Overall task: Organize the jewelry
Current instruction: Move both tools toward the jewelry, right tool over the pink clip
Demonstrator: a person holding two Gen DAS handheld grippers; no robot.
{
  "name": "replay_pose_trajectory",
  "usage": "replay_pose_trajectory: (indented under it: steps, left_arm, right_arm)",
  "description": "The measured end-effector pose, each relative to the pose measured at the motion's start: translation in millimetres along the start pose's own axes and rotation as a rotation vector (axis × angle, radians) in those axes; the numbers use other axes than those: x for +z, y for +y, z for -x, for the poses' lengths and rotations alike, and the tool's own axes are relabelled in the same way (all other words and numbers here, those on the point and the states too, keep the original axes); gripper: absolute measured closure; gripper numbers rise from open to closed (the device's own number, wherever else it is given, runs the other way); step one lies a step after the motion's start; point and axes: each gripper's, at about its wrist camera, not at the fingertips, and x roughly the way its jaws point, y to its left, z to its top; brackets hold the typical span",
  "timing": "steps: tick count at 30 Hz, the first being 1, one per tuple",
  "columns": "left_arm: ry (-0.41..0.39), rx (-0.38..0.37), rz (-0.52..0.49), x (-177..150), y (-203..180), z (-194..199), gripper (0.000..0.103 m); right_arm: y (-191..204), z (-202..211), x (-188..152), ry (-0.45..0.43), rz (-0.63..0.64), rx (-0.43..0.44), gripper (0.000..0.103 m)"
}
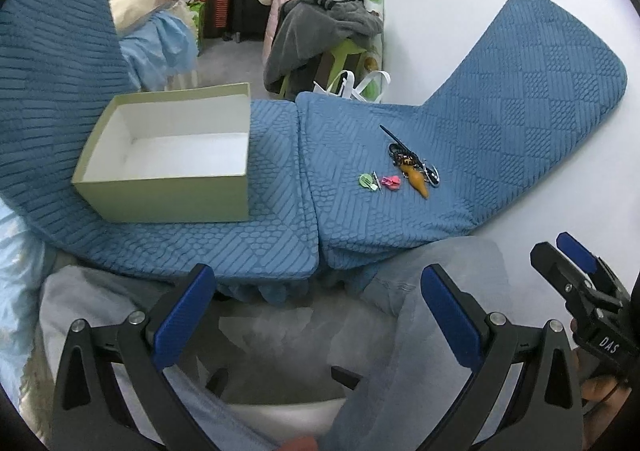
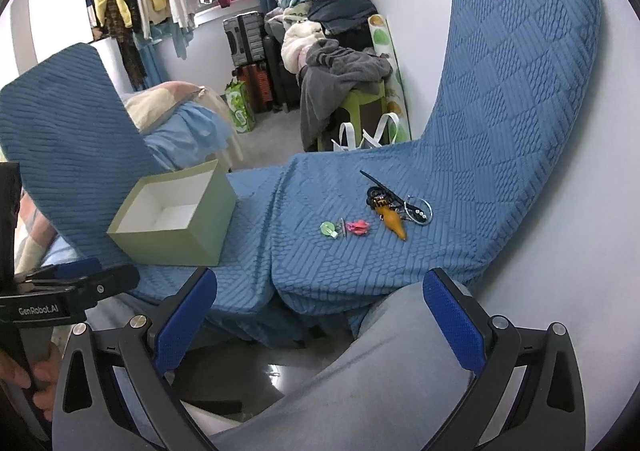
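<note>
Blue quilted cushions carry a small jewelry heap: dark tangled pieces, an orange pendant, pink and green clips, right of an empty green box. Clothes crowd the room behind. Both grippers hang fingers apart, holding nothing.

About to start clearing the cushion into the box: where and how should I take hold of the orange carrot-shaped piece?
Grip the orange carrot-shaped piece across its thick middle, coming from above with the right hand-held gripper. It lies flat on the blue cushion, tapering to a free tip nearest you; its upper end sits against the dark tangle and ring, so stay clear of that end.
</note>
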Motion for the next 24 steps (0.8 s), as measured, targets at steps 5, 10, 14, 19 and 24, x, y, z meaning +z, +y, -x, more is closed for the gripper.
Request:
replay_pose_trajectory:
  steps: [5, 10, 14, 19, 24]
  left_arm:
    - [0.003, -0.05, -0.024, 2.0, -6.1, -25.9, 0.004]
    - [0.001, -0.119, -0.082, 8.5, -21.7, -54.5, 0.01]
    - [-0.027, -0.135, -0.121, 12.6, -29.6, -74.2, 0.013]
    - [-0.01, -0.179, -0.139, 21.4, -33.4, -111.3, 0.014]
    - [0.028, -0.188, -0.123, 27.6, -36.8, -150.4, 0.022]
  right_arm:
    - [-10.6, -31.1, -3.1, -0.001, 0.001, 0.014, 0.0]
    - [-27.2, -67.5, -0.3, -0.018, 0.002, 0.0, 0.005]
    - [-40.4, -94.7, 2.7, -0.028, -0.015, 0.0, 0.014]
    - [-58.6, -133.8, 11.1, 0.007, -0.086, 0.034, 0.036]
    - [-67.8, -169.6, 21.0, 0.033, -0.09, 0.054, 0.039]
